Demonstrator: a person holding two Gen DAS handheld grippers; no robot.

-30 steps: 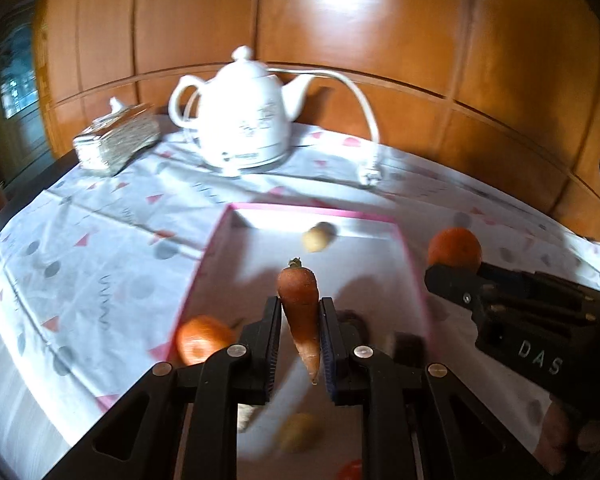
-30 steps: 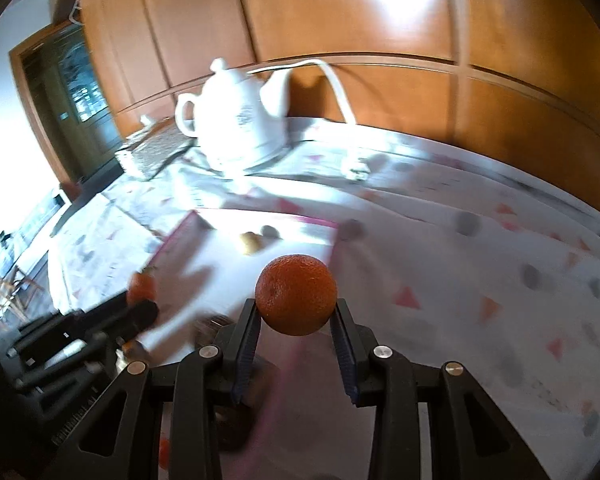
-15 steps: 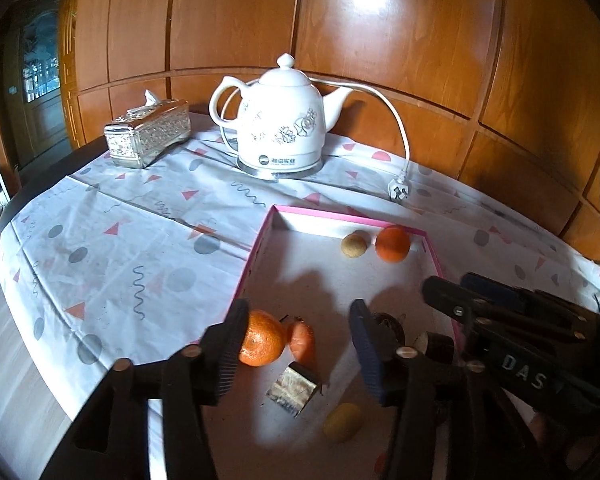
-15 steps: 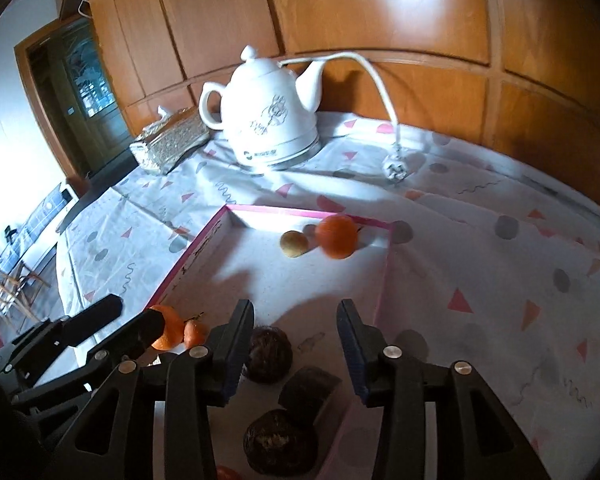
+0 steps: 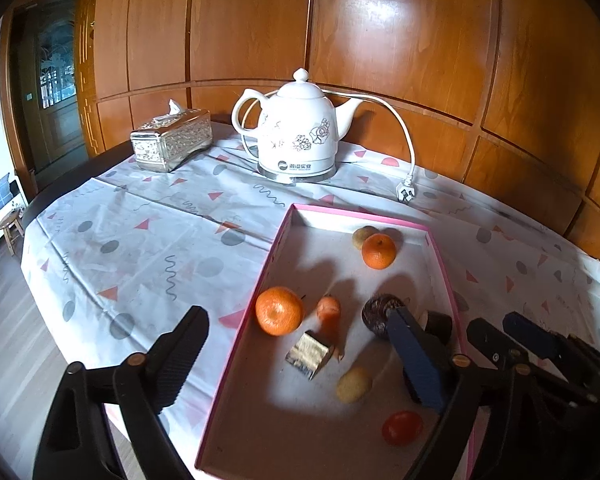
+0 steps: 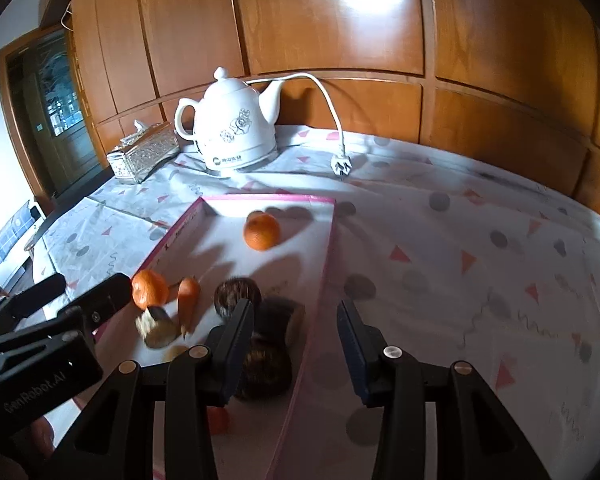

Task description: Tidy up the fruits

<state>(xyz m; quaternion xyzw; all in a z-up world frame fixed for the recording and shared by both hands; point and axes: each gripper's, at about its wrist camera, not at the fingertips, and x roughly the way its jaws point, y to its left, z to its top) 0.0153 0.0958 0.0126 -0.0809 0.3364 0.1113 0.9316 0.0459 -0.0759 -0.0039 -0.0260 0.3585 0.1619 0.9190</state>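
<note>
I have both tools pulled back from the pink-rimmed tray (image 5: 440,256). The left tool (image 5: 300,344) has just been opening and stands wide and empty; its carrot (image 5: 329,312) now lies inside the tray beside an orange (image 5: 278,310) near the left rim. The right tool (image 6: 296,344), jaws apart and empty, straddles the tray's right rim; its orange (image 6: 261,230) rests near the tray's far wall. Open desk (image 6: 480,248) lies right of the tray.
</note>
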